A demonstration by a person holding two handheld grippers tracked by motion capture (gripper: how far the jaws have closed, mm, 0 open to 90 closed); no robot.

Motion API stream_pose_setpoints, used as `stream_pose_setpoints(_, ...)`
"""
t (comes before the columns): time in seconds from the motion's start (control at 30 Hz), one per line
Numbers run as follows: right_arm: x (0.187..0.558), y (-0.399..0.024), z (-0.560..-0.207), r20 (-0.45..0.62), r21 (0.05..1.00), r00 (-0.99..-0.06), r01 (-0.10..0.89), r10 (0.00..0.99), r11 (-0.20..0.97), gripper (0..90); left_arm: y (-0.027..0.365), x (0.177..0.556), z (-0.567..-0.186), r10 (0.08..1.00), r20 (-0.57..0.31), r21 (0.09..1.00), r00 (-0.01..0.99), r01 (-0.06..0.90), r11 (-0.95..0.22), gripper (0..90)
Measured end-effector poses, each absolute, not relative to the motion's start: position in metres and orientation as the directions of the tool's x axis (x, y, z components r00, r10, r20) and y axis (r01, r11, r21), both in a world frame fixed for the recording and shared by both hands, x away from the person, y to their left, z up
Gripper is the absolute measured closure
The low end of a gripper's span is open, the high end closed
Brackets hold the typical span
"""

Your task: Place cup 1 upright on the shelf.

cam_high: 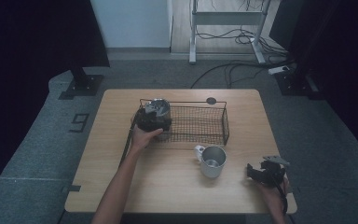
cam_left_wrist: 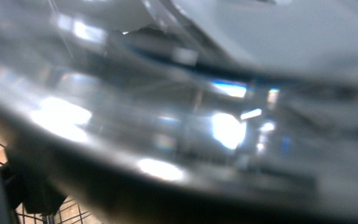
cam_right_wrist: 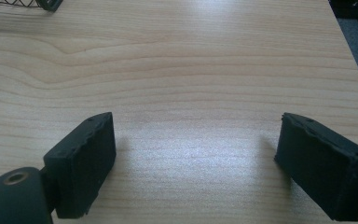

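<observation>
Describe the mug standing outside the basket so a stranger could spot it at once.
On the wooden table, look just in front of the black wire basket. The metal mug stands upright there, open top up, white handle at its left, unlike the cup inside the basket.

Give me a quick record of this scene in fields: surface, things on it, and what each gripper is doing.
surface: wooden table
wire basket: black mesh, far middle of the table
metal cup in basket: at the basket's left end
metal mug: upright on the table, near side of the basket
left gripper: at the cup in the basket
right gripper: jaws wide apart, nothing between them
</observation>
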State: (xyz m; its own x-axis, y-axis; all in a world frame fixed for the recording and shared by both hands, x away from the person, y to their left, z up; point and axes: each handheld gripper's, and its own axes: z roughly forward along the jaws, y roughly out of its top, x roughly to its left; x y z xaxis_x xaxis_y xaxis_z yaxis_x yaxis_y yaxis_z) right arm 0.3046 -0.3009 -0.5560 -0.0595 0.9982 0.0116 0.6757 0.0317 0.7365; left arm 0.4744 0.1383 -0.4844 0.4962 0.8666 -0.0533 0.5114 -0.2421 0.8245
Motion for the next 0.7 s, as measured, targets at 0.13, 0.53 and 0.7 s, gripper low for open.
stream_pose_setpoints(0.13,0.305,-0.301,-0.556,0.012,0.737,-0.059,0.676,0.998,0.032,11.4,0.142,0.471,-0.483,0.866,-0.084,0.842,0.492,0.500,-0.203,0.4)
stream_pose_setpoints(0.53,0.305,-0.301,-0.556,0.011,0.737,-0.059,0.676,0.998,0.032,11.5,0.152,0.458,-0.476,0.866,-0.096,0.875,0.490,0.456,-0.161,0.0)
stream_pose_setpoints(0.7,0.304,-0.301,-0.556,0.010,0.736,-0.059,0.677,0.998,0.033,11.5,0.155,0.451,-0.473,0.854,-0.104,0.887,0.510,0.436,-0.152,0.0)
